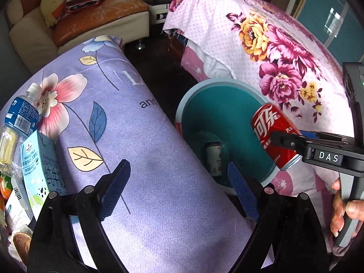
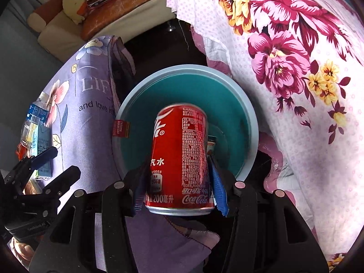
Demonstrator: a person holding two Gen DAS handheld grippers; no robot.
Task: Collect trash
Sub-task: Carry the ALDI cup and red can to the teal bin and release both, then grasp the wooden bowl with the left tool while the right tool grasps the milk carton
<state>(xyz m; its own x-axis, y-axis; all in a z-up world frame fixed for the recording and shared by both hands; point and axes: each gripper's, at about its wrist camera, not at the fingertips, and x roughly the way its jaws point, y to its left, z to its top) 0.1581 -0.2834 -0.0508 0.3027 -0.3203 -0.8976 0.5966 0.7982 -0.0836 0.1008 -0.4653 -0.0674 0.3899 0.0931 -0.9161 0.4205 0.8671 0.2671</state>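
A red cola can sits between the blue pads of my right gripper, which is shut on it. The can hangs tilted over the round teal bin. In the left wrist view the same can and right gripper show above the bin's right side. Another can lies at the bottom of the bin. My left gripper stands open and holds nothing, over the lilac cloth just left of the bin. It also appears at the far left of the right wrist view as the left gripper.
A lilac flowered cloth covers the surface left of the bin; on its left edge lie a water bottle and a milk carton. A pink flowered cloth drapes the furniture on the right. A sofa stands behind.
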